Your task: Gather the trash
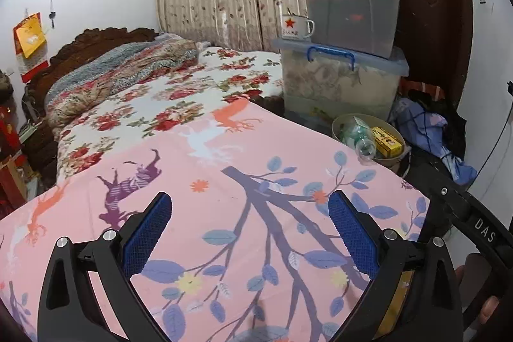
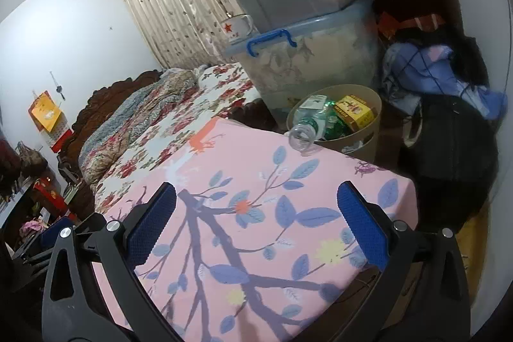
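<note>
Now we hold the left tongs and the right tongs wide and empty over the pink desk. Toward the upper right lies the bin, beyond the desk's far edge, the plastic bottle slanting out toward us; our right tongs look nearer.

The right hand-held gripper gapes empty over the pink cloth (bin beyond).

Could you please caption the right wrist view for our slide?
Open right tongs over pink cloth; bin holds bottle and yellow box.
</note>
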`<action>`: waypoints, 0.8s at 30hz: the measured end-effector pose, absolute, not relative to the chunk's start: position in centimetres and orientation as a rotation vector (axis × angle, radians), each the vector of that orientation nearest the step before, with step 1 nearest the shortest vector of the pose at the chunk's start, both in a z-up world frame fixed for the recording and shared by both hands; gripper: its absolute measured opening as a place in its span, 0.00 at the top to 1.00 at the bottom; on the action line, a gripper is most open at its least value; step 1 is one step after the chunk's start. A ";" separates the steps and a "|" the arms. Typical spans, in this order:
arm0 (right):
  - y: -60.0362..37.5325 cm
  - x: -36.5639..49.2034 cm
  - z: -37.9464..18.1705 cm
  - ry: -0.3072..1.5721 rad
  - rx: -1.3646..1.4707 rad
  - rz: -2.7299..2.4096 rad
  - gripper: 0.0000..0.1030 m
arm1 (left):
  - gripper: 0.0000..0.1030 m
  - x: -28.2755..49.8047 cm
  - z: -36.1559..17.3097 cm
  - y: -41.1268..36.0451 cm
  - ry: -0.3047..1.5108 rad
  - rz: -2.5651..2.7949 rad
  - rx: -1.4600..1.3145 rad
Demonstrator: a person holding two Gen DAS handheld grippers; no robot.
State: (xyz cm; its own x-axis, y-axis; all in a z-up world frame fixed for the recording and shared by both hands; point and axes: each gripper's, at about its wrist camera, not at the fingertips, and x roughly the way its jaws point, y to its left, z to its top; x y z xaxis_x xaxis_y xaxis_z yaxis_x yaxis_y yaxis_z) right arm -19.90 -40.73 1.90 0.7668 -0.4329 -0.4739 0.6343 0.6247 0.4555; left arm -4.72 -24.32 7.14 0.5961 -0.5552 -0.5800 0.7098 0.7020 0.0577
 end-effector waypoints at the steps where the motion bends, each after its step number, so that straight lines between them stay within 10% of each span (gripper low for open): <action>1: -40.5 -19.9 2.0 0.335 0.645 -0.620 0.04 | 0.08 -4.8 7.3 -24.1 0.562 -0.745 0.293; 24: -38.5 -20.0 1.6 0.348 0.666 -0.575 0.03 | 0.08 -6.1 7.8 -22.6 0.577 -0.693 0.291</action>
State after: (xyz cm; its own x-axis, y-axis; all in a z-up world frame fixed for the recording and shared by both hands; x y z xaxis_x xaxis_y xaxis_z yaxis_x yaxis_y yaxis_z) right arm -19.97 -38.51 1.65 0.7906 -0.3855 -0.4757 0.6003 0.6408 0.4785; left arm -6.12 -22.64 7.81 0.6228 -0.5159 -0.5882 0.6715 0.7382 0.0636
